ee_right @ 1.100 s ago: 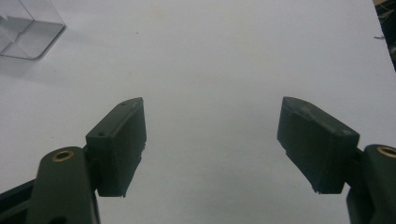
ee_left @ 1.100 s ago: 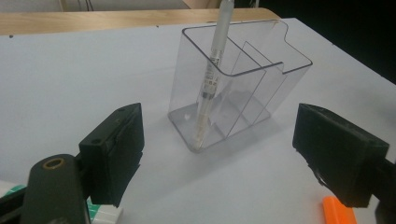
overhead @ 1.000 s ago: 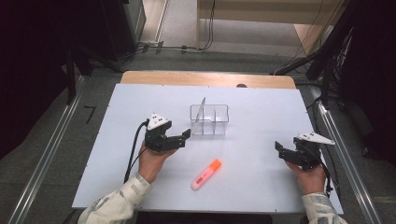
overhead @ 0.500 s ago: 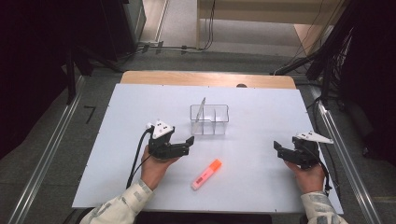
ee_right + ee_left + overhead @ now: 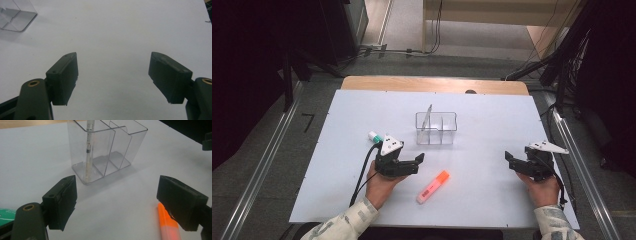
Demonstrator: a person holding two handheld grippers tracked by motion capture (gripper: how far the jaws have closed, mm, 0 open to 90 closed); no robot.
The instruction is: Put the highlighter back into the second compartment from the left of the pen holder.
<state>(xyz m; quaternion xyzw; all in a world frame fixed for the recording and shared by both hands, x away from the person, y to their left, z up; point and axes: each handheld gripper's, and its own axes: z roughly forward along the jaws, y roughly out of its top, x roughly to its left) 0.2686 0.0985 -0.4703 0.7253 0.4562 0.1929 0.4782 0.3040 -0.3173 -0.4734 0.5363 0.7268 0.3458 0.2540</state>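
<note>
Highlighter [image 5: 432,186]: orange cap, pink body, label writing too small to read; lies flat on worktop [image 5: 492,205], lower centre of high view, long axis diagonal, cap toward upper right. Left tool [image 5: 418,162] spread, empty, just upper left of highlighter; in left tool view orange cap beside right jaw. Right tool [image 5: 509,160] spread, empty, right of frame. Clear organizer [image 5: 436,128] at centre, pen [image 5: 427,117] upright in left compartment
</note>
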